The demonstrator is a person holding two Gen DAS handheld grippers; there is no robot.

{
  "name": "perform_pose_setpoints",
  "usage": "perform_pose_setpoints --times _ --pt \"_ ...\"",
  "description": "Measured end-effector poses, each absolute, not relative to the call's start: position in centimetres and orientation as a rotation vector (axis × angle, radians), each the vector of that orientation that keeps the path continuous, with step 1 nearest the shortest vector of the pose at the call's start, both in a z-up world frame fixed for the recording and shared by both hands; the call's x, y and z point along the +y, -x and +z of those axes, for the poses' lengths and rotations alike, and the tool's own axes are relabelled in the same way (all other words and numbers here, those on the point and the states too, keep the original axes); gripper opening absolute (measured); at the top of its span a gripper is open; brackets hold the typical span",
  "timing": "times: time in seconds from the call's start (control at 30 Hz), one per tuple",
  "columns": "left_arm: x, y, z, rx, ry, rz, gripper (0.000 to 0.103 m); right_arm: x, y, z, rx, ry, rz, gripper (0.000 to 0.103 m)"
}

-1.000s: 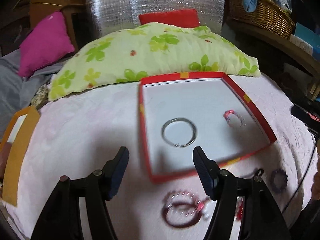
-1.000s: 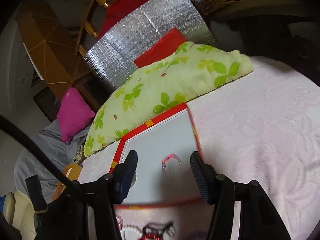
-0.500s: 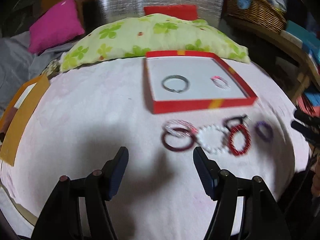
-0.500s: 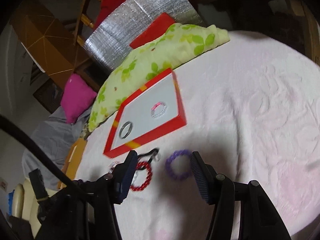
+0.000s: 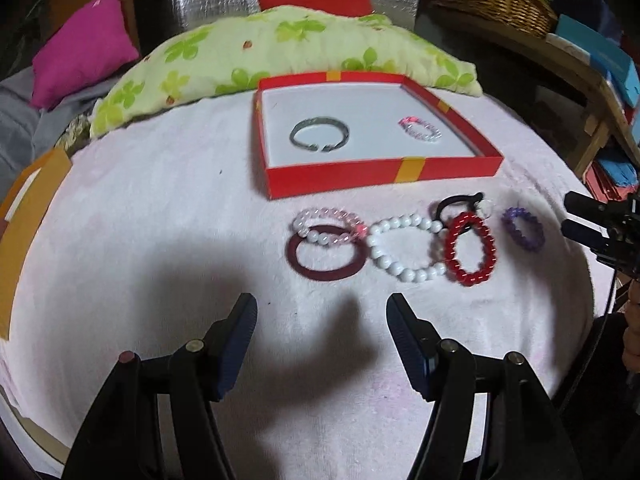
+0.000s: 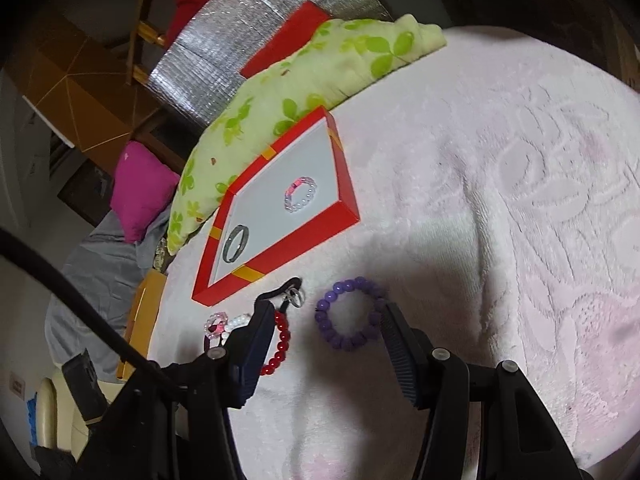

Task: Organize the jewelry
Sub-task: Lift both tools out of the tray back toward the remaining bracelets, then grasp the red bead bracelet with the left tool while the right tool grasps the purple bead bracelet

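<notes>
Left wrist view: the red box (image 5: 384, 172) held a grey bangle (image 5: 319, 133) and a small pink bracelet (image 5: 421, 128). Both tongs gaped empty; the purple bracelet (image 6: 349, 313) lay between the right tongs' (image 6: 320, 322) fingers, untouched, the other bracelets beyond the left tongs (image 5: 321, 316).

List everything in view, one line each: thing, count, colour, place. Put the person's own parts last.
Box: 1, red with yellow bands, on the pink cover.
Metal bangle: 1, silver-grey, inside the box.
Small bead bracelet: 1, pink and clear, inside the box.
Maroon ring: 1, dark red, in front of the box.
Pink bead bracelet: 1, pale pink, overlapping the maroon ring.
White bead bracelet: 1, white, middle of the row.
Red bead bracelet: 1, red, beside the white one.
Black cord: 1, black, behind the red one.
Purple bead bracelet: 1, purple, row's end.
Pillow: 1, green floral, behind the box.
Left gripper: 1, black, fingers open, empty.
Right gripper: 1, black, fingers open around the purple bracelet.
</notes>
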State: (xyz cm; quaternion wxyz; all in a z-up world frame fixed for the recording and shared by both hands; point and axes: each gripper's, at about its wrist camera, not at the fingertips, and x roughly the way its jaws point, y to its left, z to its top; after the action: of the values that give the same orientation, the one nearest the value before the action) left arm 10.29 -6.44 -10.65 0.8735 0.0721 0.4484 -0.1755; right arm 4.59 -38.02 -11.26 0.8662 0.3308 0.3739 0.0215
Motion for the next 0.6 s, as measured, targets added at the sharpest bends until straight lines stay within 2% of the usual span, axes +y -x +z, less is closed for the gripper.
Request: perform_pose_setpoints --times 0.13,0.2,0.23,0.27,0.33,0.47,0.6 --pt "-6.6 -10.0 -10.8 0.932 -0.140 -0.397 0.068 -38.3 -5.0 -12.0 0.815 -0.701 0.020 0.059" --pt "-6.8 -9.6 -10.4 0.909 -0.134 -0.440 0.068 -38.2 -5.2 -12.1 0.822 -0.682 -0.004 0.050" --pt "-7.0 -9.2 -10.0 0.887 -0.127 -0.475 0.068 -38.0 -5.4 -12.2 0.833 -0.666 -0.013 0.039" --pt "-7.2 -8.9 -9.7 0.868 -0.124 -0.501 0.068 -37.9 -5.7 -12.4 0.846 -0.653 -0.024 0.034" --pt "-7.7 -8.3 -9.2 0.843 -0.123 -0.544 0.068 -37.6 -6.1 -12.8 0.875 -0.628 -0.049 0.033" --pt "-9.4 -8.5 -8.9 0.847 -0.126 -0.596 0.068 -36.6 -7.0 -13.2 0.910 -0.561 -0.058 0.023" --pt "-11.1 -9.5 -8.7 0.853 -0.133 -0.606 0.068 -35.3 -7.6 -13.2 0.920 -0.468 -0.073 0.020"
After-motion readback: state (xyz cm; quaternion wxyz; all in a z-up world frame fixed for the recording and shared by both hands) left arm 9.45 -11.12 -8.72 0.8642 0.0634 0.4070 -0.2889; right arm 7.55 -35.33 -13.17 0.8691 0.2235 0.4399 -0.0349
